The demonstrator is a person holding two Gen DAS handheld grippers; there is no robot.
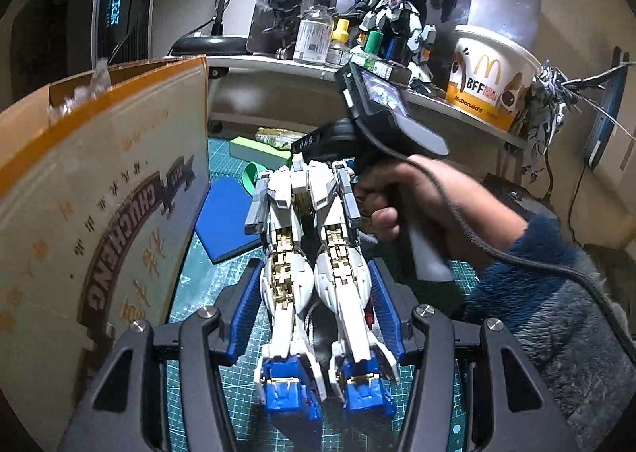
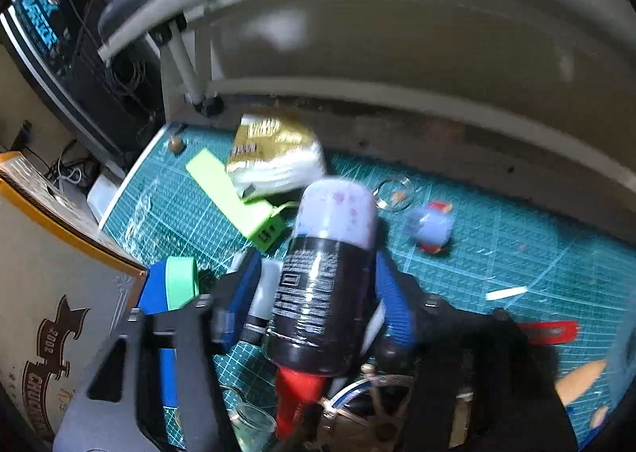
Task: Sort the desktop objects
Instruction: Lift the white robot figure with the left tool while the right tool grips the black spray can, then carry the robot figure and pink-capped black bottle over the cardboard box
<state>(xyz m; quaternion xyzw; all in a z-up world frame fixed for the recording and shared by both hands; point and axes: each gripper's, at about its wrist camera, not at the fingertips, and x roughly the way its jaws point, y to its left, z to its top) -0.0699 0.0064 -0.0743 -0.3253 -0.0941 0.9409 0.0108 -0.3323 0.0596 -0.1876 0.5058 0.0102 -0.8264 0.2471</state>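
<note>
My left gripper is closed on a white robot model above the cutting mat, beside the cardboard box. My right gripper clamps a black spray can near the mat's left edge.

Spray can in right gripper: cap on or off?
On. The pale lavender cap covers the top of the black spray can, which the right gripper holds between its blue pads.

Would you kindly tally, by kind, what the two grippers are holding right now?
Robot model figures: 1, the white and blue model between the left gripper fingers.
Spray cans: 1, the black can with a pale cap in the right gripper.
Total: 2
</note>
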